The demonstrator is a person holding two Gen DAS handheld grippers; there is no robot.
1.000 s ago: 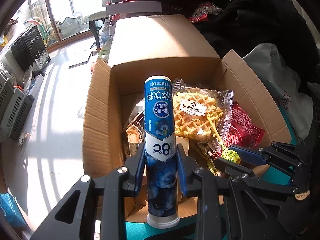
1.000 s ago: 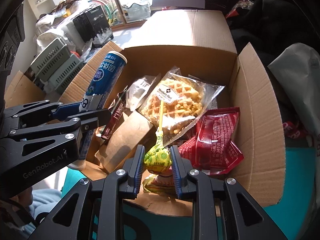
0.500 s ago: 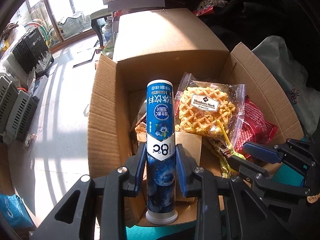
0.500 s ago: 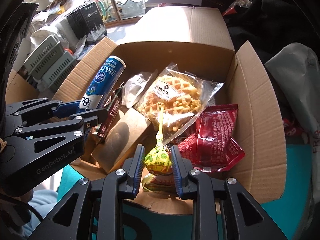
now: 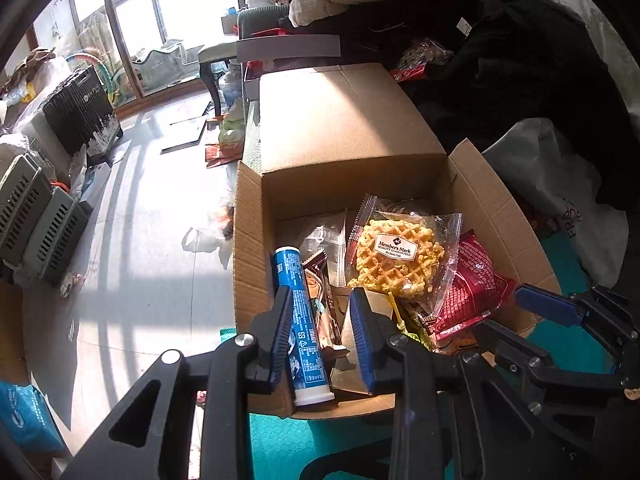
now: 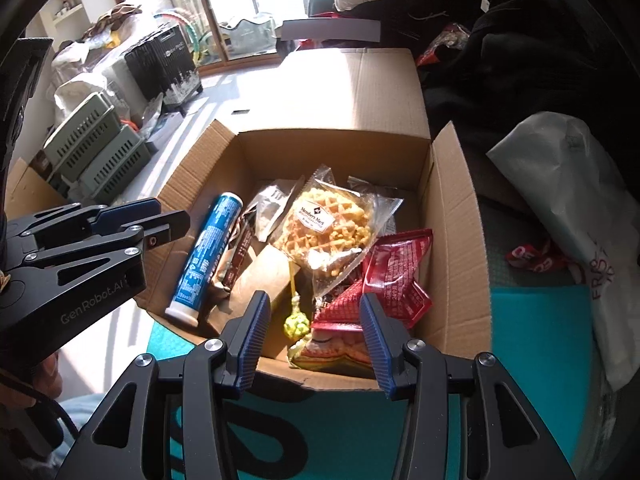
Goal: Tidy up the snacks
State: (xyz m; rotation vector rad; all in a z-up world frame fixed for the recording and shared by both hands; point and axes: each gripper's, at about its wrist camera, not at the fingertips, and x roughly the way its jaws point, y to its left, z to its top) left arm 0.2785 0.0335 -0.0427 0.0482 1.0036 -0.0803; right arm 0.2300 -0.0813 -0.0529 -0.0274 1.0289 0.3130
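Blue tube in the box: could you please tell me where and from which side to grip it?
Probably across its round mid-body, coming from above: the blue tube lies lengthwise beside the cardboard box left wall, with packets crowding its other side.

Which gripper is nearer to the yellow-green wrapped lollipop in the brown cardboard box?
Right. The right gripper hovers above the lollipop, jaws opening, not touching it; the left gripper hangs farther left, by the blue cylindrical tube.
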